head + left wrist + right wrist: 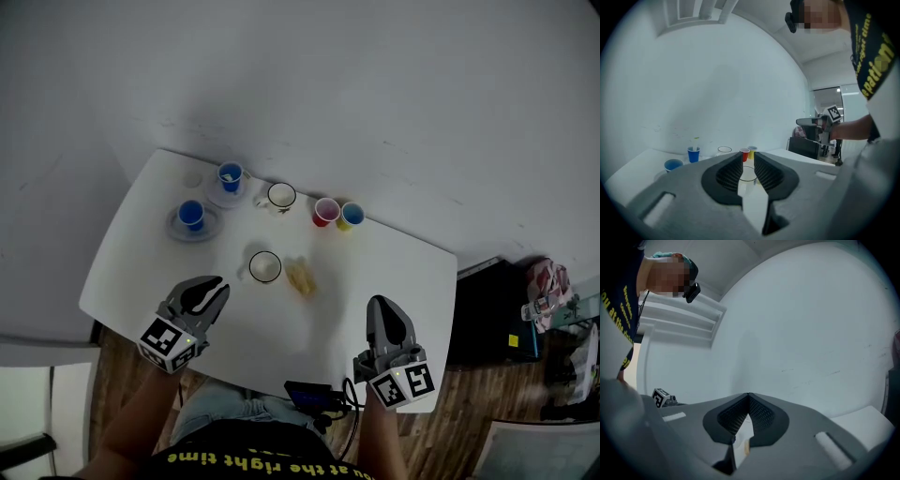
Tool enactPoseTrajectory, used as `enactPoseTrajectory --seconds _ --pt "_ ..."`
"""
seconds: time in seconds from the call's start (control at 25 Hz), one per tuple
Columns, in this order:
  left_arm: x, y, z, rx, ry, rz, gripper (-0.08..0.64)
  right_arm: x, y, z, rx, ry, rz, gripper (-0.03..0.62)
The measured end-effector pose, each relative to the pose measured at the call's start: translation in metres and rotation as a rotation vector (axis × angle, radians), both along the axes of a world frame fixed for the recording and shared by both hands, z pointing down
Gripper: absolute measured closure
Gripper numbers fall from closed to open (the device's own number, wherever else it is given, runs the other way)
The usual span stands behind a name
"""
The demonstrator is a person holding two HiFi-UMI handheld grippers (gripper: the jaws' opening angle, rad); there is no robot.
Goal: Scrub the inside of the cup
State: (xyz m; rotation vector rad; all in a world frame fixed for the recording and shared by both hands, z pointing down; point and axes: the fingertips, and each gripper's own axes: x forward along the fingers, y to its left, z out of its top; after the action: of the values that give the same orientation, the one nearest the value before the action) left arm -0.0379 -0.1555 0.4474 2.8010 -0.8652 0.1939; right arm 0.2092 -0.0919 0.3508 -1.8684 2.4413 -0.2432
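Observation:
A clear cup (265, 267) with a dark rim stands upright near the middle of the white table (394, 262). A yellowish sponge (301, 277) lies just to its right. My left gripper (217, 284) hovers over the table's near left part, a short way left of the cup, jaws a little apart with nothing between them. In the left gripper view the same cup (748, 171) shows through the narrow gap of the left gripper (748, 157). My right gripper (379, 302) is over the near right part of the table, apart from the sponge. Its tips (748, 394) meet, holding nothing.
Along the table's far side stand two blue cups on saucers (230, 176) (191, 215), another clear cup (281, 196), a red cup (325, 211) and a yellow cup (351, 216). A white wall lies behind. A dark cabinet (487, 309) stands to the right of the table.

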Motion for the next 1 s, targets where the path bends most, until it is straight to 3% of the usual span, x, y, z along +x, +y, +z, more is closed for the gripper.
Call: enactPoseTrajectory --seconds 0.08,0.2,0.8,0.88,1.0 --pt "0.002 -0.007 0.007 -0.037 0.013 0.011 0.456 -0.005 -0.008 0.004 -0.009 0.007 -0.005 0.586" --pt "0.004 -0.015 0.018 -0.056 0.016 0.02 0.441 -0.011 -0.018 0.011 -0.02 0.002 -0.013 0.586" --pt "0.042 -0.04 0.089 -0.138 -0.122 0.11 0.301 -0.025 -0.076 0.074 -0.173 -0.023 -0.1 0.582" --pt "0.047 -0.04 0.101 -0.155 -0.141 0.121 0.278 -0.026 -0.082 0.088 -0.201 -0.038 -0.11 0.539" --pt "0.054 -0.041 0.113 -0.162 -0.171 0.132 0.262 -0.028 -0.089 0.106 -0.236 -0.053 -0.121 0.525"
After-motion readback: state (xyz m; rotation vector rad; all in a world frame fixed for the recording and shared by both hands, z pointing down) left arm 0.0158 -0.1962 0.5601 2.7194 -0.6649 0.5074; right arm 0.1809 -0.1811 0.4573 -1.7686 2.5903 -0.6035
